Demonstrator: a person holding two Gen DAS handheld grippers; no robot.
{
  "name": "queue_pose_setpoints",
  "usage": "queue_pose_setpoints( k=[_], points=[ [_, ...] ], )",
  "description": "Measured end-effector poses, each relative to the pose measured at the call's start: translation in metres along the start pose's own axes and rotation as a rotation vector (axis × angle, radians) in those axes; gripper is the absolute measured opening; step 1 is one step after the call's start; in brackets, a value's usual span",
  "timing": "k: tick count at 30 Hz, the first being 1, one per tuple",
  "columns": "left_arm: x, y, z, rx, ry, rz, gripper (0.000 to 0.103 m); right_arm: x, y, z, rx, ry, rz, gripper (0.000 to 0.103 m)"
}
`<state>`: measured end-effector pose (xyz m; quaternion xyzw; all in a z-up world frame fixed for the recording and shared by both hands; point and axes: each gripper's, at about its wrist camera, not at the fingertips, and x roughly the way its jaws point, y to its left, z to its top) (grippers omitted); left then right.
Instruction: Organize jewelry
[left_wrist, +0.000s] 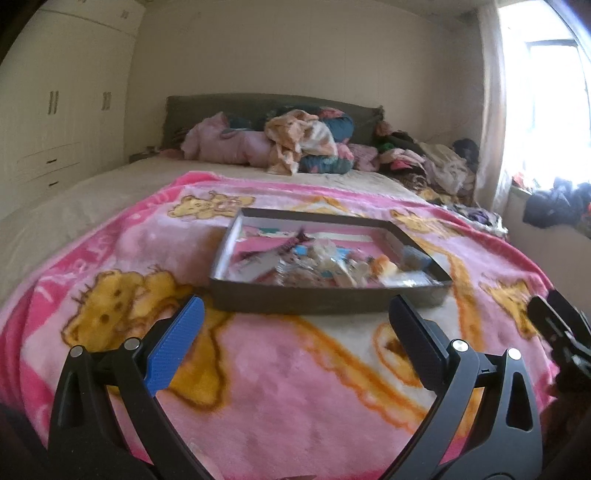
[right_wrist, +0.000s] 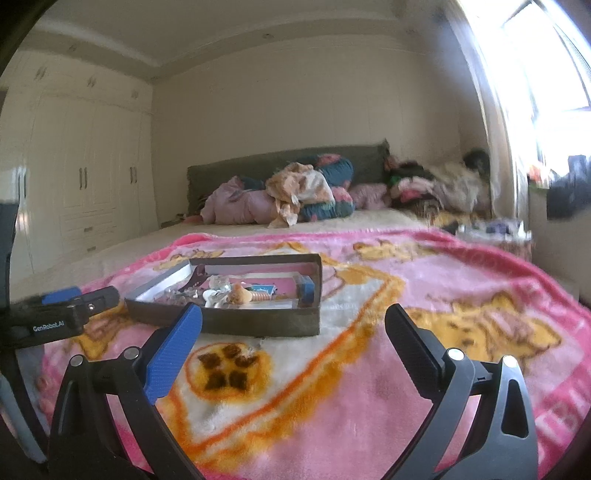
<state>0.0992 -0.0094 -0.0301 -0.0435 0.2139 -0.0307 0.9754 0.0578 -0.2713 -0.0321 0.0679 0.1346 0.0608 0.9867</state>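
Jewelry (left_wrist: 325, 264) lies jumbled in a shallow dark cardboard tray (left_wrist: 325, 301) on a pink bear-print blanket (left_wrist: 295, 369); the pieces are too blurred for us to tell them apart, though we make out a blue box (right_wrist: 306, 290) against the tray's right wall and pink lining along its back. Readable writing is sparse: "GenRobot.AI" in white on the black body of our left gripper where it enters the right wrist view, while the white lettering woven into the blanket's pink border stays illegible to us. Our left gripper (left_wrist: 295, 332) hovers just in front of the tray's near wall, its fingers spread wide, holding nothing, with the tray centred between their tips. Our right gripper (right_wrist: 293, 332) sits to the tray's right and nearer us, likewise wide open and empty, its blue finger (right_wrist: 173, 354) overlapping the tray's front wall in view. Beyond, we see heaped bedding (left_wrist: 295, 144) against a grey headboard (left_wrist: 258, 107), white wardrobes (left_wrist: 55, 122) and a bright window (left_wrist: 546, 99).
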Motion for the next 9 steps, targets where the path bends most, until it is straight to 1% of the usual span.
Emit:
queue_pose_setpoints(
  k=[1, 2, 3, 4, 5, 6, 7, 8, 9],
  points=[
    [0.004, 0.006, 0.005, -0.004, 0.004, 0.02, 0.092, 0.006, -0.012, 0.004, 0.04, 0.026, -0.036, 0.097],
    [0.008, 0.012, 0.009, -0.009, 0.011, 0.038, 0.092, 0.012, -0.02, 0.009, 0.05, 0.042, -0.057, 0.097],
    [0.014, 0.021, 0.014, -0.015, 0.021, 0.062, 0.092, 0.019, -0.034, 0.017, 0.056, 0.047, -0.109, 0.097],
    [0.024, 0.033, 0.021, -0.016, 0.032, 0.103, 0.092, 0.024, -0.046, 0.023, 0.062, 0.045, -0.156, 0.097],
    [0.034, 0.046, 0.027, -0.015, 0.049, 0.13, 0.092, 0.034, -0.059, 0.029, 0.066, 0.064, -0.209, 0.097],
    [0.046, 0.062, 0.034, -0.018, 0.069, 0.161, 0.092, 0.054, -0.081, 0.038, 0.067, 0.125, -0.279, 0.097],
    [0.059, 0.079, 0.04, -0.024, 0.091, 0.209, 0.092, 0.066, -0.096, 0.041, 0.069, 0.163, -0.322, 0.097],
    [0.073, 0.096, 0.045, -0.035, 0.126, 0.251, 0.092, 0.086, -0.118, 0.045, 0.075, 0.22, -0.377, 0.097],
    [0.086, 0.112, 0.049, -0.049, 0.156, 0.27, 0.092, 0.105, -0.141, 0.046, 0.085, 0.282, -0.437, 0.097]
  ],
)
